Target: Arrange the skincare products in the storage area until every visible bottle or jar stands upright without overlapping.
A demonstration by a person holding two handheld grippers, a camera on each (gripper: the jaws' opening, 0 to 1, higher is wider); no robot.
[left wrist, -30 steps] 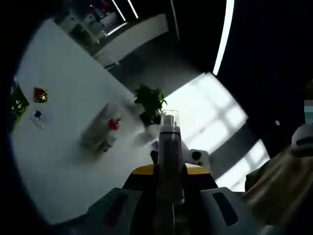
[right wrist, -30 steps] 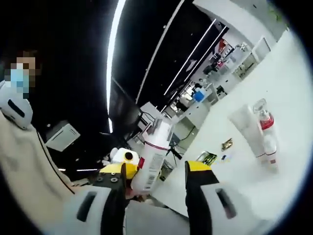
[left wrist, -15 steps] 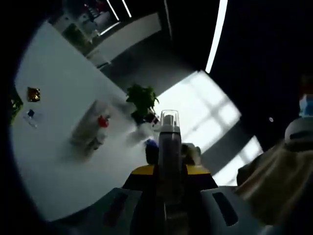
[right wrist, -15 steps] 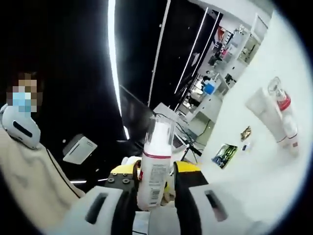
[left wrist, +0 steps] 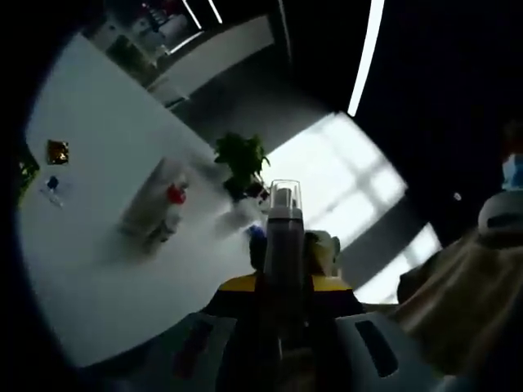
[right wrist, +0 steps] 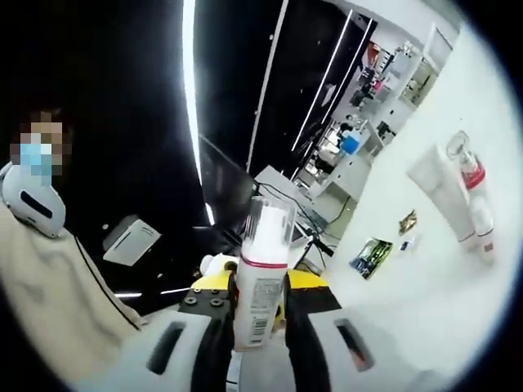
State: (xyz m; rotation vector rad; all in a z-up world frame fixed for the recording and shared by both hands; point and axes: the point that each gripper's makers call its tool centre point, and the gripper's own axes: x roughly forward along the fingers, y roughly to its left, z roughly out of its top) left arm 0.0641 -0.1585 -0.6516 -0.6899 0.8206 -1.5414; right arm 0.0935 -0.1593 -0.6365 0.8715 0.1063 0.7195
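Left gripper (left wrist: 282, 322): jaws clamped on a dark bottle with a clear cap (left wrist: 283, 245), held raised off the white table (left wrist: 90, 269). Right gripper (right wrist: 257, 327): jaws gripping a white bottle with a red band and clear cap (right wrist: 261, 282), also held off the table. A white tube (right wrist: 437, 192) and a red-collared bottle (right wrist: 474, 204) rest together on the table, well apart from both grippers.

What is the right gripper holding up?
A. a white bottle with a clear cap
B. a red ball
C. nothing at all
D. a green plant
A: in the right gripper view the right gripper has its jaws closed on a white bottle with a clear cap and a red band.
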